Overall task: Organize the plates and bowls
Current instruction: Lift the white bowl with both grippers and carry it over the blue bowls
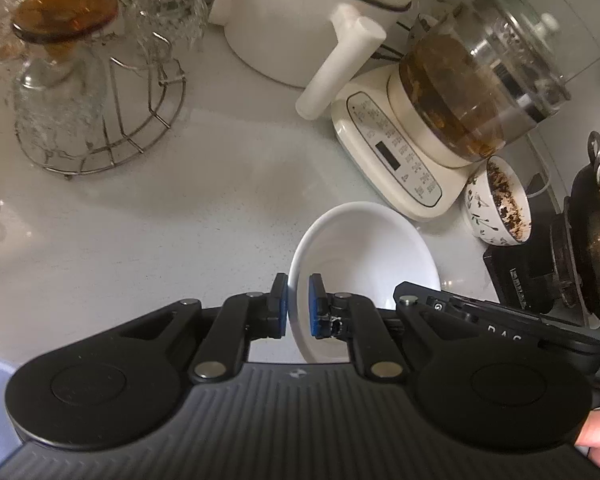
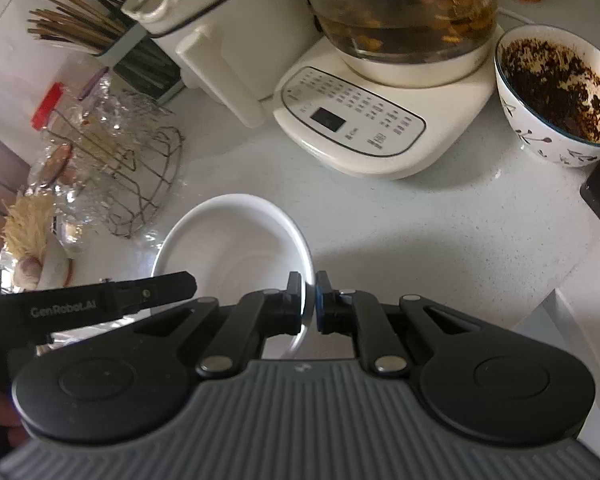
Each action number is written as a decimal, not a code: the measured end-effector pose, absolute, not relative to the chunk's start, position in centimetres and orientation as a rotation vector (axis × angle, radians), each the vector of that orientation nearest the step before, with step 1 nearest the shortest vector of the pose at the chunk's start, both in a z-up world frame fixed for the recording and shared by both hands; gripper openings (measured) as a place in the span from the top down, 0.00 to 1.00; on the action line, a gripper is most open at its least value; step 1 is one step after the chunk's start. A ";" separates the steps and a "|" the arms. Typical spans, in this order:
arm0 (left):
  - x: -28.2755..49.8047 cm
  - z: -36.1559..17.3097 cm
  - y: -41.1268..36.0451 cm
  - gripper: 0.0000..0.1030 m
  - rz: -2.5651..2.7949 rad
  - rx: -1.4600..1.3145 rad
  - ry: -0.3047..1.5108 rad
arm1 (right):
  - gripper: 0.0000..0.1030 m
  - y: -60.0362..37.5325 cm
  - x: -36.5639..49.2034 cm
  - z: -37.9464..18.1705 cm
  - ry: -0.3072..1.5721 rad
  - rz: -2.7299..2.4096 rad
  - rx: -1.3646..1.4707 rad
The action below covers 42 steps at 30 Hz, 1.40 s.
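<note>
Together, both grippers pinch one white bowl [image 1: 364, 256] by opposite sides of its rim. The left gripper [image 1: 298, 306] has its blue pads [image 1: 313, 312] nearly closed, one pad outside the rim and one inside, with only the thin wall of the bowl between them. The right gripper [image 2: 308, 302] grips the bowl [image 2: 232, 248] the same way on its far edge, jaws drawn in tight against the rim. In each wrist view the other gripper's black body shows reaching in from the side.

The bowl sits over the pale speckled countertop [image 1: 180, 208], in front of the cream kettle base [image 1: 396, 152] that carries a glass pot [image 1: 476, 92] of brown liquid. Whether the bowl rests on the counter or is lifted just off it, I cannot tell. A patterned bowl [image 2: 556, 92] smeared with dark residue stands beside the kettle base, apart from the white bowl. A wire rack [image 1: 112, 116] of glassware stands well off to the other side.
</note>
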<state>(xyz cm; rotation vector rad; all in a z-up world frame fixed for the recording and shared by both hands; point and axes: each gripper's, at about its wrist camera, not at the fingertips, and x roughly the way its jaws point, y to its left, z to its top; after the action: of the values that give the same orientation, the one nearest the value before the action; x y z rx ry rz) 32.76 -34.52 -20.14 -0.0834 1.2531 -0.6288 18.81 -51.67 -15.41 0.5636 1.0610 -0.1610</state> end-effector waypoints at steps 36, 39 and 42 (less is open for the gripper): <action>28.4 -14.4 -21.8 0.88 -0.491 -0.236 1.145 | 0.91 -42.6 19.6 -9.8 1.030 0.079 0.424; 27.8 -13.9 -20.5 0.88 -0.457 -0.249 1.121 | 0.91 -41.6 19.9 -9.5 1.023 0.115 0.407; 27.0 -13.6 -19.3 0.88 -0.419 -0.262 1.102 | 0.91 -40.5 20.1 -9.3 1.024 0.156 0.390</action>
<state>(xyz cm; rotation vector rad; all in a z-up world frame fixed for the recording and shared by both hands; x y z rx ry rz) 26.99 -19.33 -13.63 -0.2616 1.1017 -0.4194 20.07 -40.55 -9.28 0.3900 1.0244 0.1557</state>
